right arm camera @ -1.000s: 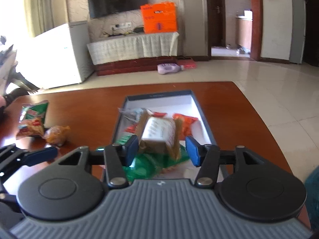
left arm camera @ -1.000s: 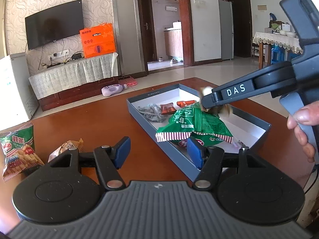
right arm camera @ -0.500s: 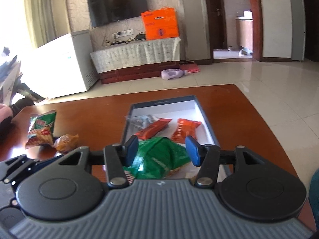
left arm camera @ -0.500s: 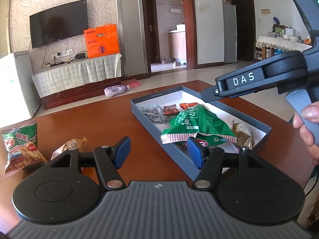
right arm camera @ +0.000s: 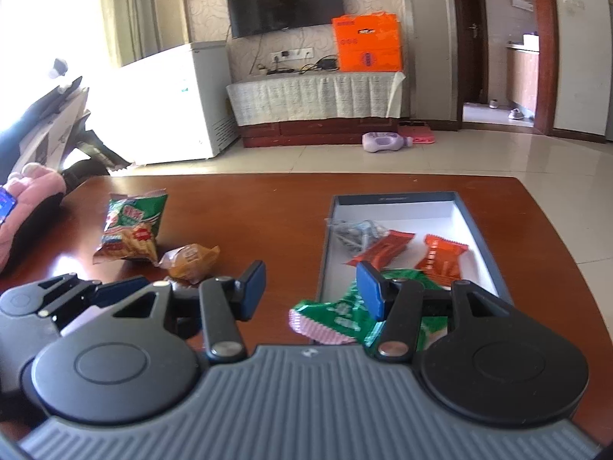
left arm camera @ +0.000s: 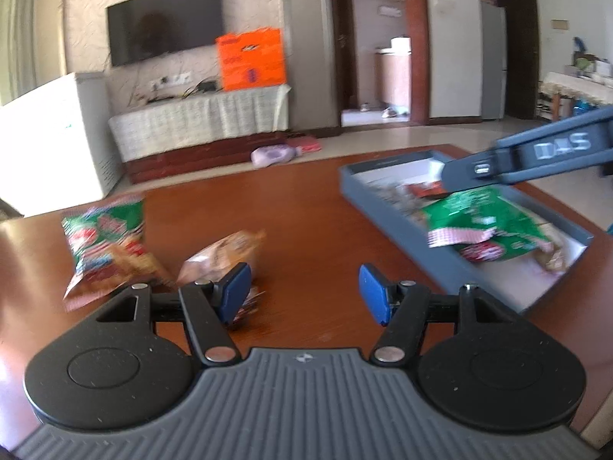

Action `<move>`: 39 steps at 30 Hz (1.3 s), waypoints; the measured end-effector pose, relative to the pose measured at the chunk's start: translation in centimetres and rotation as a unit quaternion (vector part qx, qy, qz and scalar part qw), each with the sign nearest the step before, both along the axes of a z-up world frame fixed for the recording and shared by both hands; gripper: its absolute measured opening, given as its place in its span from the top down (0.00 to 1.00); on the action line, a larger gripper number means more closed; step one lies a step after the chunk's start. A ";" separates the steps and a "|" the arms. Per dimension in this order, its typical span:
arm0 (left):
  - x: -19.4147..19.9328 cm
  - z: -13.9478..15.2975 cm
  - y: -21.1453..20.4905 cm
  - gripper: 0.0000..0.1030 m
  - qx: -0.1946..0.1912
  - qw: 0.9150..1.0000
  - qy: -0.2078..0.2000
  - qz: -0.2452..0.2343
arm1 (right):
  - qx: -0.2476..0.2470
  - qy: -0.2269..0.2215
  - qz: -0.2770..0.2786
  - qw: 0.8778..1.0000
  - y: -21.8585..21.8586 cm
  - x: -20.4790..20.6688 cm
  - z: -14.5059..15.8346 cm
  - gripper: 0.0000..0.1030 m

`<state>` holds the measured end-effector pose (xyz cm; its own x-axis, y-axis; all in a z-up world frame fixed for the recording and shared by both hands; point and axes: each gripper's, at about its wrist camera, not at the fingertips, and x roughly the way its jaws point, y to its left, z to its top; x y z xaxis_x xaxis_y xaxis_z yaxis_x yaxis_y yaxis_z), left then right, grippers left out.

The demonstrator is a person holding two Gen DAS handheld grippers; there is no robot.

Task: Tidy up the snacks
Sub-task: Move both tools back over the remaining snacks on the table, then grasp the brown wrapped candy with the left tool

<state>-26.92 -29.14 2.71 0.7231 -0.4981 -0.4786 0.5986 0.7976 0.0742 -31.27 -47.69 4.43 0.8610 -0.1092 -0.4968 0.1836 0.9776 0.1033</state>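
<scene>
Behind the brown table stand one television and one orange carton. Two snacks lie loose on the wood: a green chip bag and, just beside it, a small brown packet. One grey box holds two orange packets, one green bag (overhanging its near rim) and a greyish bundle. Left gripper and right gripper both have jaws spread, pinching nothing.
</scene>
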 end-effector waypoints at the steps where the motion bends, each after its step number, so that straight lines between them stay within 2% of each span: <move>1: 0.7 -0.2 0.7 0.34 0.000 1.000 0.007 0.010 | 0.000 0.002 0.005 1.000 0.3 0.2 0.0 0.47; 8: 5.2 -2.0 4.1 0.34 0.015 0.997 0.051 0.052 | -0.009 0.015 0.037 0.999 2.1 1.6 -0.3 0.47; 16: 7.2 -3.3 4.4 0.38 0.012 0.996 0.079 0.043 | -0.010 0.034 0.061 0.998 4.0 3.6 -0.8 0.47; 19: 7.2 -3.5 4.1 0.53 0.012 0.996 0.079 0.027 | -0.012 0.043 0.075 0.996 5.1 4.7 -1.1 0.47; 21: 7.2 -3.7 3.8 0.76 0.012 0.997 0.078 0.017 | -0.014 0.049 0.084 0.995 5.9 5.4 -1.4 0.47; 25: 7.2 -3.7 4.4 0.77 0.008 0.997 0.074 0.011 | -0.017 0.060 0.099 0.993 7.4 6.5 -1.9 0.47; 29: 7.2 -3.5 6.5 0.77 0.016 0.996 0.082 0.044 | -0.021 0.080 0.115 0.990 8.5 7.7 -2.8 0.47; 35: 7.5 -3.2 9.7 0.77 0.017 0.993 0.090 0.079 | -0.063 0.104 0.177 0.977 12.1 9.7 -4.4 0.48; 39: 8.1 -3.4 10.7 0.75 0.009 0.991 0.098 0.094 | -0.100 0.117 0.180 0.972 13.2 10.7 -5.1 0.48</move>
<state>-18.82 -18.40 -0.67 0.6946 -0.3537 -0.6264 0.4439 0.8960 -0.0136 -20.54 -34.52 -0.67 0.7268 0.0638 -0.6838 -0.1781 0.9791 -0.0979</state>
